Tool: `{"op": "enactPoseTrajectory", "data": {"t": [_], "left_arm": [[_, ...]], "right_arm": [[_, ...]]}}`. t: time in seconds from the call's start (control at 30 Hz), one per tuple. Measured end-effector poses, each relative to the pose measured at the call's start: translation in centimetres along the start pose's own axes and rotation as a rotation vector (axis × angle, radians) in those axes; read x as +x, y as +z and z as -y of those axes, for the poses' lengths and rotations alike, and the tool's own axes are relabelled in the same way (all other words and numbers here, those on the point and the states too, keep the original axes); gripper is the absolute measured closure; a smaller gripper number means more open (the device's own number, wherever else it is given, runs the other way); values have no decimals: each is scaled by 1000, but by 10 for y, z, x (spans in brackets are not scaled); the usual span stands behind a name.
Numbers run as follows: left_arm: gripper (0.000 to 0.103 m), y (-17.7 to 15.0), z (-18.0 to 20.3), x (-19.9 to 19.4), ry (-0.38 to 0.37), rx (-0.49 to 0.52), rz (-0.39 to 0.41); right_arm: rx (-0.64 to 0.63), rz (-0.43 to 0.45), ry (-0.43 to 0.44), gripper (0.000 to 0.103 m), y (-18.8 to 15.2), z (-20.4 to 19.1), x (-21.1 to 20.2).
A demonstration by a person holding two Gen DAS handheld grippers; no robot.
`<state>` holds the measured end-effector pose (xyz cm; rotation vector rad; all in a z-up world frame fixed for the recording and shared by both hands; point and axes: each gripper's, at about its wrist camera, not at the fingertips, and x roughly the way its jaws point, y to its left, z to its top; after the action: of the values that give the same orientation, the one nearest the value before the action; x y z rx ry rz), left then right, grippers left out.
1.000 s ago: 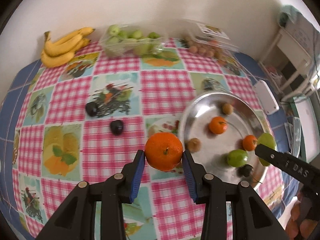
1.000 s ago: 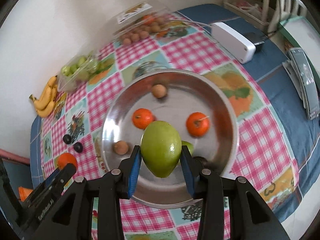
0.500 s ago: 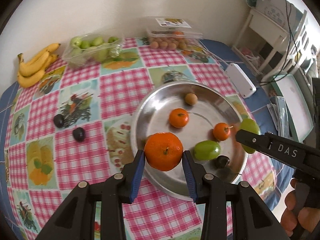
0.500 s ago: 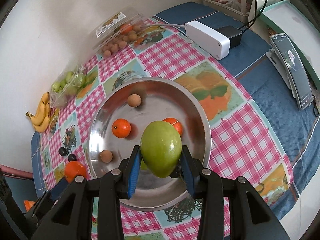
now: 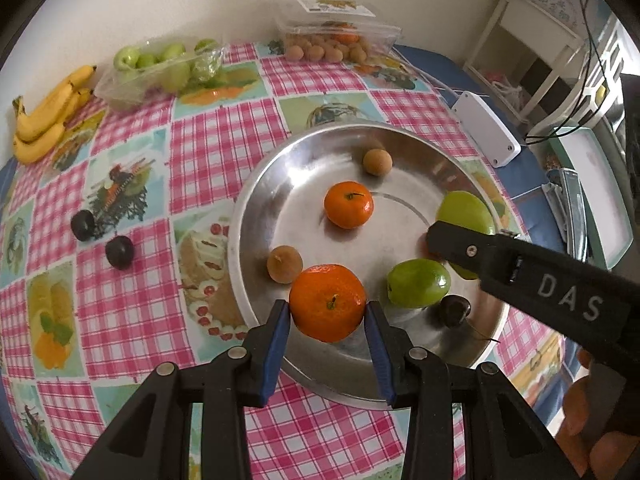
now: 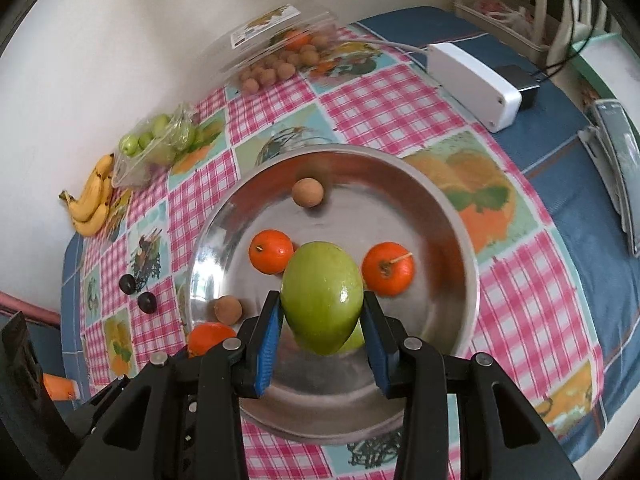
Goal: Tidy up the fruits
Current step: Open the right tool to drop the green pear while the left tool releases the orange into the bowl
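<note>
**Two claws, two fruits, one steel bowl**

The left claw [image 5: 327, 312] is clamped on one mandarin [image 5: 327, 307], its blue pads pressed to either side, held over the near rim of the steel bowl [image 5: 256, 184]. The right claw [image 6: 320, 320] grips one large green mango-shaped fruit [image 6: 322, 296] in the same way, above the bowl's near half; in the left wrist view that fruit shows behind the right claw's black finger.

Lying in the bowl, counted across both views: two small mandarins [image 6: 271, 251] [image 6: 387, 268], two brown longans [image 5: 377, 162] [image 5: 284, 264], one green fruit [image 5: 418, 283] and one dark cherry [image 5: 454, 310] with a stem. The second small mandarin is hidden behind the right claw in the left wrist view.

On the checked cloth of the worktop [image 5: 132, 312], left of the bowl, sit two dark plums [image 5: 83, 225] [image 5: 119, 252], near each other but apart. Against the wall are one bunch of bananas [image 5: 48, 116], one clear tray of small green fruits [image 5: 160, 66] and one clear lidded box [image 5: 332, 24] with loose longans spilling out in front; their number cannot be told. One white box [image 5: 486, 128] lies on the blue part of the worktop beyond the bowl.
</note>
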<state>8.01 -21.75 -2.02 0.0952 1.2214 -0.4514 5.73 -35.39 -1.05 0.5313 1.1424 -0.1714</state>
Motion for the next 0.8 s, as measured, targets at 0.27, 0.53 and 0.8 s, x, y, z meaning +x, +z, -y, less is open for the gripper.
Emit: {"op": "enactPoseTrajectory", "data": {"t": [0.27,0.53,0.8], "left_arm": [[62,3,-3,11,-3,-16,-9],[62,1,-4,19,2,-19,-17],[62,0,-3,22,8,-11,-18]], "right_arm": [[-32,-7,-10,62,3,-5,17],[-49,-20,-22,62,2,-11,29],[-57,-34,-42,62,0,-11,36]]}}
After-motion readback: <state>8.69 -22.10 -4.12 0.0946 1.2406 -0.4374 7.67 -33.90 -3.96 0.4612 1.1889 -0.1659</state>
